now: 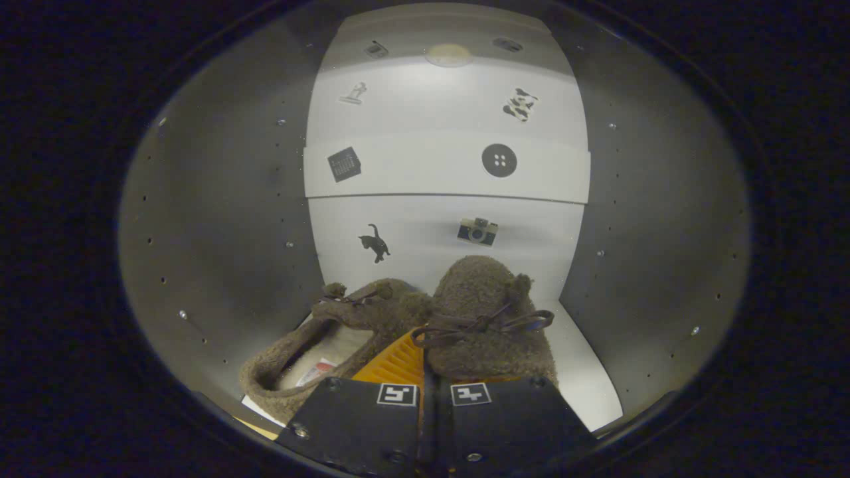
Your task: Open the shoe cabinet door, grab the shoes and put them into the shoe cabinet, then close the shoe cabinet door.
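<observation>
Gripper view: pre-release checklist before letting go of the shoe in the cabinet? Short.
1. Cabinet door open: ok, the view looks into the cabinet, its back wall ahead.
2. First shoe already inside: ok, it lies on the cabinet floor, beside the fingers.
3. Grip on the second shoe: ok, the gripper has its fingers close together with the shoe's edge between them.
4. Second shoe resting on the floor: cannot tell, its sole is hidden.
5. Gap between the two shoes: not ok, they touch at the toes.
6. Room to pull back: cannot tell, the space behind the fingers is unseen.
</observation>
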A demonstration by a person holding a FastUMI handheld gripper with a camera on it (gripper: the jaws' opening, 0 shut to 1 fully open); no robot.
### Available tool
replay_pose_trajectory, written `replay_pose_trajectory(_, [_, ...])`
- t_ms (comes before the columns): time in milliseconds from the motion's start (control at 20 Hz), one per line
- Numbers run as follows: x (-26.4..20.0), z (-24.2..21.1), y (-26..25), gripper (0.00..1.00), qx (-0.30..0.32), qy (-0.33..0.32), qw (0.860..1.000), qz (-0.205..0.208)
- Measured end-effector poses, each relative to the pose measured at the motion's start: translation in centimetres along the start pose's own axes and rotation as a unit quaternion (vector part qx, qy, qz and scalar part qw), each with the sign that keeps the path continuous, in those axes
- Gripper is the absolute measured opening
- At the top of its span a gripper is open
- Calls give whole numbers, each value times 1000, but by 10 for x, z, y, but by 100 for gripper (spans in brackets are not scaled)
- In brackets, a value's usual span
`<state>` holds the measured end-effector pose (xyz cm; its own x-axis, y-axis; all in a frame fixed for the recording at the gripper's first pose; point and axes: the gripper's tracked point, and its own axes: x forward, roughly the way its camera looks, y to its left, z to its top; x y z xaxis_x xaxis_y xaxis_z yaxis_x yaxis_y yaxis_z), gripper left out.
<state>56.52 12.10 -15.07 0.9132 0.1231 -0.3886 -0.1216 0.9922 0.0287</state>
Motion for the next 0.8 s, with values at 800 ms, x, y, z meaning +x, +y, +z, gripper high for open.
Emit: replay_pose_trajectory(800, [20, -25, -4, 23, 46, 126, 991, -21])
